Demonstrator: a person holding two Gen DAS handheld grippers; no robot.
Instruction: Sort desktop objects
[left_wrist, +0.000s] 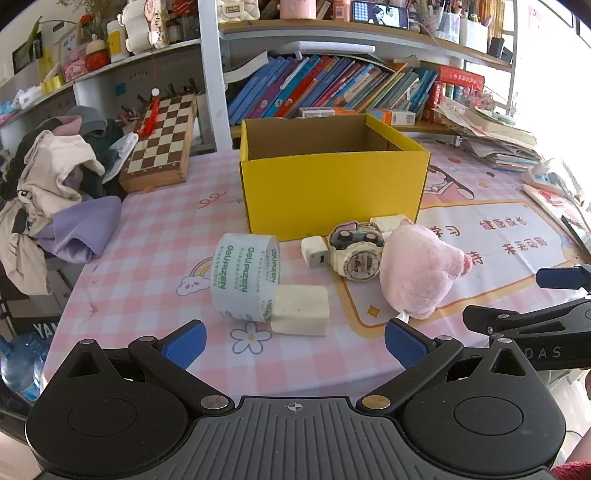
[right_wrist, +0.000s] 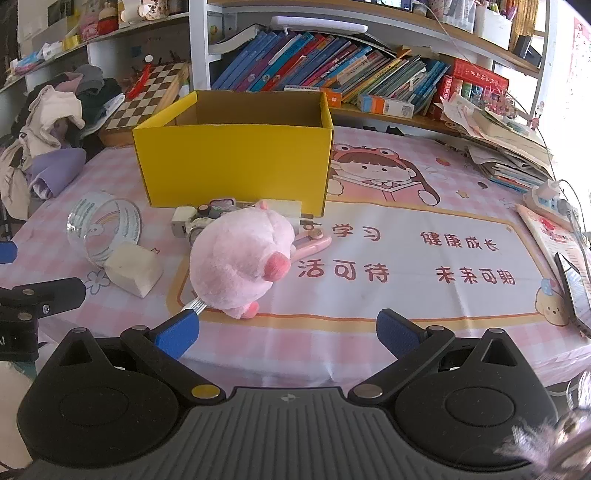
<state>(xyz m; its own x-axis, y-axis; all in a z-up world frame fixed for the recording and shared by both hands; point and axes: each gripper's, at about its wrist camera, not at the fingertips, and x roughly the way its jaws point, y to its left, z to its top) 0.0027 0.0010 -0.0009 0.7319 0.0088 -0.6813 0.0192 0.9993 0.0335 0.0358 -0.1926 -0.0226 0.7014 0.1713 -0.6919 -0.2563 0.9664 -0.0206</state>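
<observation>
Desktop clutter — tape roll (left_wrist: 245, 276), watch (left_wrist: 355, 254), pink plush (left_wrist: 419, 269) — lay before the yellow box (left_wrist: 332, 184), twelve o'clock. Left gripper (left_wrist: 295, 341) and right gripper (right_wrist: 288, 332) hung spread, empty, over bare table edge (right_wrist: 332, 354).

tape roll (left_wrist: 245, 277): "deli PIZEN" | desk mat (right_wrist: 406, 295): "学习", "健康成长", "未来可期"

In the left wrist view, bare pink checked desk (left_wrist: 155, 236) lies open at lower centre and left of the clear tape roll (left_wrist: 245, 277). The cream foam block (left_wrist: 301, 310) touches the roll. A white charger (left_wrist: 314, 252), a white wristwatch (left_wrist: 356, 254) and a pink plush pig (left_wrist: 419, 269) crowd the front of the open yellow cardboard box (left_wrist: 332, 188). In the right wrist view, the printed mat (right_wrist: 406, 258) right of centre is free.
</observation>
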